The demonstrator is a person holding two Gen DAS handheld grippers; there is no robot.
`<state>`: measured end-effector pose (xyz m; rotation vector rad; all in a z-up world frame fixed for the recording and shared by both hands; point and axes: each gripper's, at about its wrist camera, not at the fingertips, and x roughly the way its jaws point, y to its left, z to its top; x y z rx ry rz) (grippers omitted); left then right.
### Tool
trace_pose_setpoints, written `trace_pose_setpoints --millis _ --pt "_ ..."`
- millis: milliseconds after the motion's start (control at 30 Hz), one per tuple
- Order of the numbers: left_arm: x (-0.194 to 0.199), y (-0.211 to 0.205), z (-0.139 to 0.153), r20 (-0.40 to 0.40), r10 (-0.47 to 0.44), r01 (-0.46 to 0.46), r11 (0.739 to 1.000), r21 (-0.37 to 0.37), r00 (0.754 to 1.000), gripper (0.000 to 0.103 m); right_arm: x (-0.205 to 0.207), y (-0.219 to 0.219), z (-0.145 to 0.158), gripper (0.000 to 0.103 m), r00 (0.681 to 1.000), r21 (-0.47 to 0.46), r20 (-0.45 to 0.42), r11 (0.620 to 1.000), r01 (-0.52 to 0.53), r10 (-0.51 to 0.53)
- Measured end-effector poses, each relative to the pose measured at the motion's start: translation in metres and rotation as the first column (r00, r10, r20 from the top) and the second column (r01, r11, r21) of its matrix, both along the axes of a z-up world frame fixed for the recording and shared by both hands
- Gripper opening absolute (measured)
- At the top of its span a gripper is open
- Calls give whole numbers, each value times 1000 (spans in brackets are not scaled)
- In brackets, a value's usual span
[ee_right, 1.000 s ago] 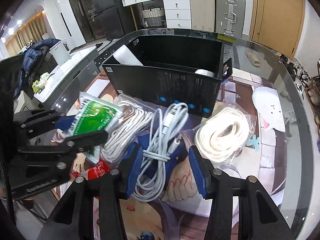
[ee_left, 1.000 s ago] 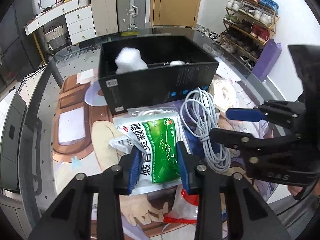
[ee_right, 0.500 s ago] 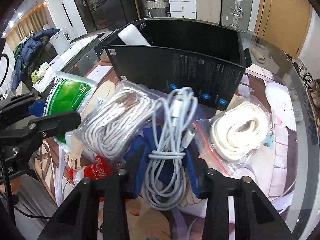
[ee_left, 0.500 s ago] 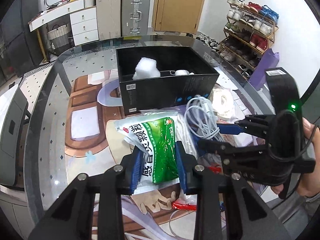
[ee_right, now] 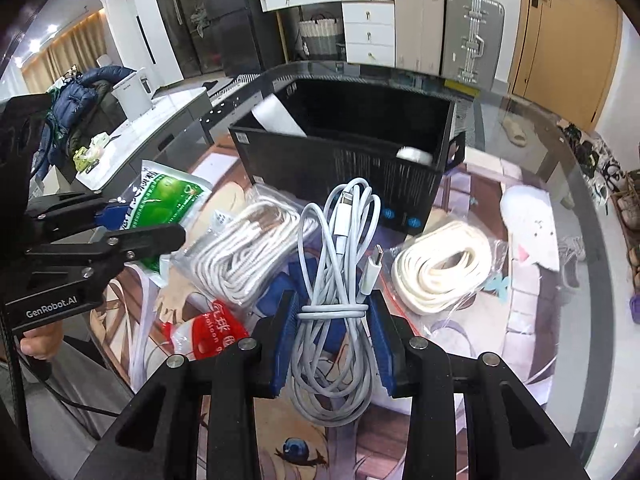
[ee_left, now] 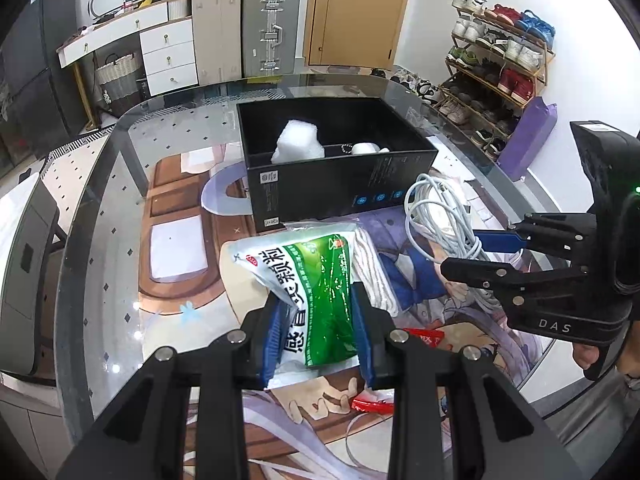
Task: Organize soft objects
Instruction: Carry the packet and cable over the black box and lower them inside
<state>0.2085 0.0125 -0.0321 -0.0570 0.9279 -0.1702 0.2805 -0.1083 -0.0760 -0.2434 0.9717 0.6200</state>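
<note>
Both grippers are clamped on something: the left gripper (ee_left: 318, 320), low in the centre of its own view, squeezes a green and white packet (ee_left: 320, 292) between its blue pads, and the right gripper (ee_right: 332, 316), low centre in its view, pinches a bundled white cable (ee_right: 336, 280) at the wrapped waist, its jaws having just closed in on it. Just left of the cable lies a bag of white cord (ee_right: 240, 256), and to the right a bag of cream cord (ee_right: 440, 268); a red packet (ee_right: 208, 336) sits at the lower left, partly under the bag of white cord. Behind these, in the middle of both views, stands an open black box (ee_left: 336, 188) holding a lump of white foam (ee_left: 298, 142) and a small white roll (ee_left: 366, 148). Everything rests on a glass table (ee_left: 100, 208) over a printed cartoon mat (ee_left: 176, 184). Farther back in the left view, suitcases (ee_left: 272, 32) and a white chest of drawers (ee_left: 168, 56) line the top of the frame, with a wooden door (ee_left: 356, 12) beside them, and a shoe rack (ee_left: 496, 60) fills the upper right. In the right view a blue jacket (ee_right: 80, 96) hangs at the upper left.
</note>
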Motion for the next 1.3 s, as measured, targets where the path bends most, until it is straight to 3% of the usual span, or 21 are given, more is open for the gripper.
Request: trace_pose_setpoints --millis 500,833,1067,1300 --pt "7 8 23 73 18 -17 1000 -9 997 30 -15 4 48 35 995 74 95 997 -4 -3" --pt "33 33 48 145 78 -70 996 -59 986 30 8 16 80 35 985 97 168 995 21 -37" --pt "74 31 43 145 96 -85 993 -79 985 30 46 24 81 35 977 91 193 993 71 -87" --pt "102 17 19 102 99 -93 994 -63 990 30 79 30 67 35 981 103 156 989 102 -117"
